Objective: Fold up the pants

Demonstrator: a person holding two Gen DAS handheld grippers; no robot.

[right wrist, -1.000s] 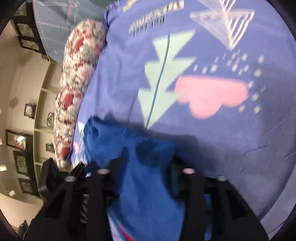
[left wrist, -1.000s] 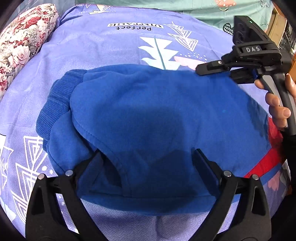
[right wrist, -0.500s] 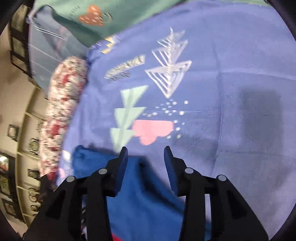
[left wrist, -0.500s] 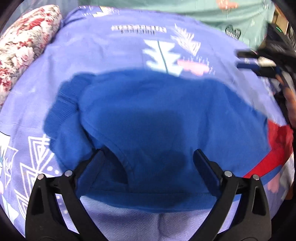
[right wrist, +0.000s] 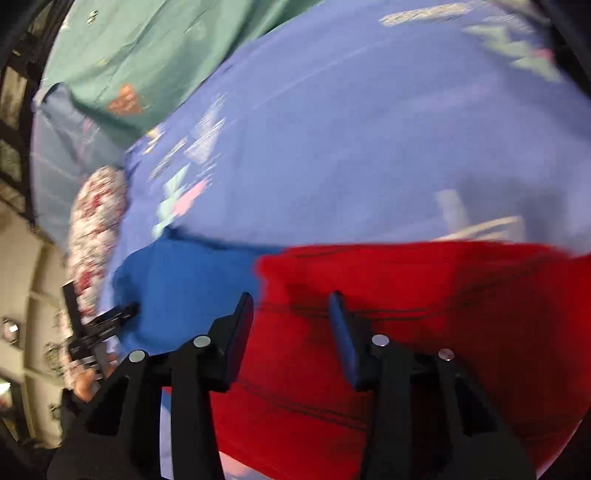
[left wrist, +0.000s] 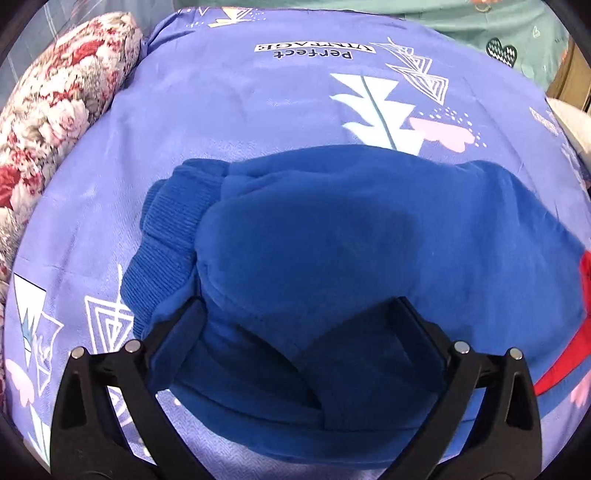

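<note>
The blue pants (left wrist: 351, 236) lie folded on the purple bedspread (left wrist: 236, 107), ribbed cuffs (left wrist: 166, 236) at the left. A red part of the garment (left wrist: 569, 354) shows at the right edge. My left gripper (left wrist: 299, 314) is open, fingers spread over the near edge of the pants. In the right wrist view my right gripper (right wrist: 291, 306) is open above the red part (right wrist: 443, 306), with the blue fabric (right wrist: 184, 288) to its left. The left gripper (right wrist: 99, 325) shows there at far left.
A floral pillow (left wrist: 48, 110) lies along the left side of the bed. A green sheet (left wrist: 498, 26) lies at the far end. Printed patterns cover the bedspread (right wrist: 369, 147).
My right gripper let go of the blue fabric, swung away to the right and now hovers over the red part. My left gripper stayed open at the near edge.
</note>
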